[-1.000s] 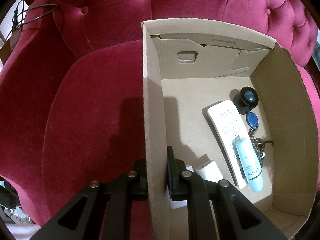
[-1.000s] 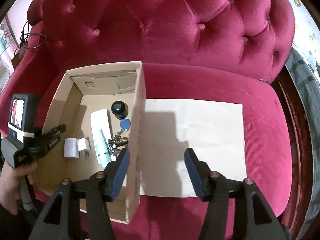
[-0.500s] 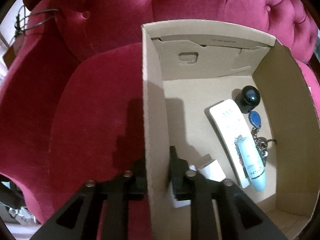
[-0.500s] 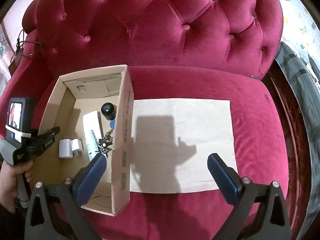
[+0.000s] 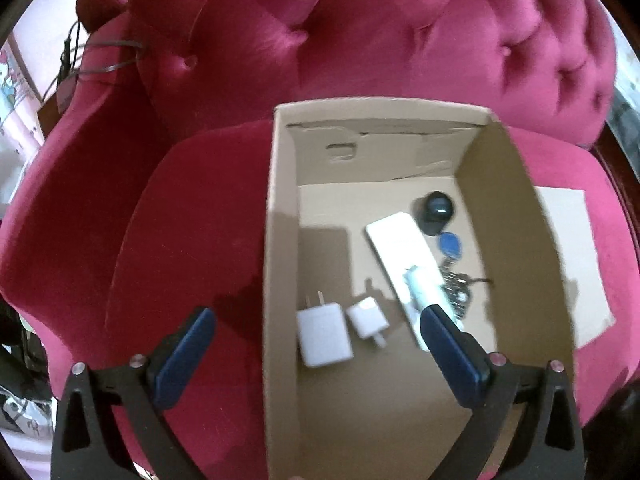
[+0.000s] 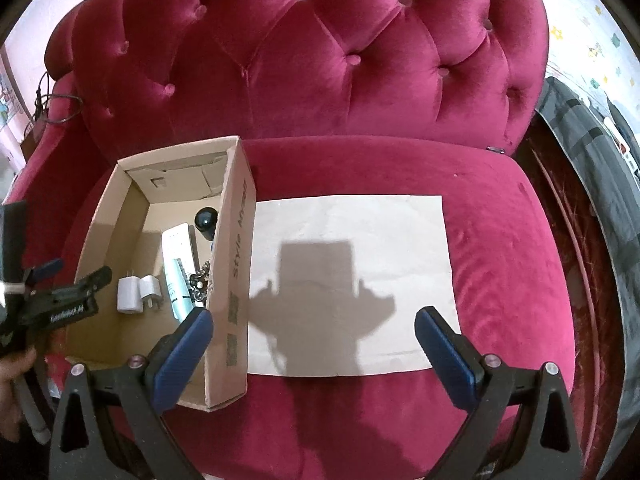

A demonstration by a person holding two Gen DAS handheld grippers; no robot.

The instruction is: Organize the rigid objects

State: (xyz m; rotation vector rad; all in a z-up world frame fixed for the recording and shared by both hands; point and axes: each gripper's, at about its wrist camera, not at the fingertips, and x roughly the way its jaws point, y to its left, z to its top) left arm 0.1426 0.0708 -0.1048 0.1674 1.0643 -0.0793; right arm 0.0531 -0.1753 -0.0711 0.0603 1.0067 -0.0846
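An open brown cardboard box (image 6: 236,264) sits on the seat of a crimson tufted velvet sofa (image 6: 320,60); every place below is given from that box.

Your left gripper (image 5: 316,322) has just been opening and now stands fully released, one pad outside the box's left wall, the other over the box floor, gripping nothing. Your right gripper (image 6: 314,324) is also spread wide and empty, hovering just right of the box over a flat beige paper sheet (image 6: 352,272).

Only the left wrist view shows the whole box floor: two white plug adapters (image 5: 324,332) near the left wall, a long white remote control (image 5: 404,252) toward the right wall with a pale blue tube (image 5: 424,292) lying on it, a round black cap (image 5: 438,210), and a blue key fob with keys (image 5: 450,244) beside the right wall.

Only the right wrist view shows the whole sheet, and your hand (image 6: 12,364) holding the left gripper.
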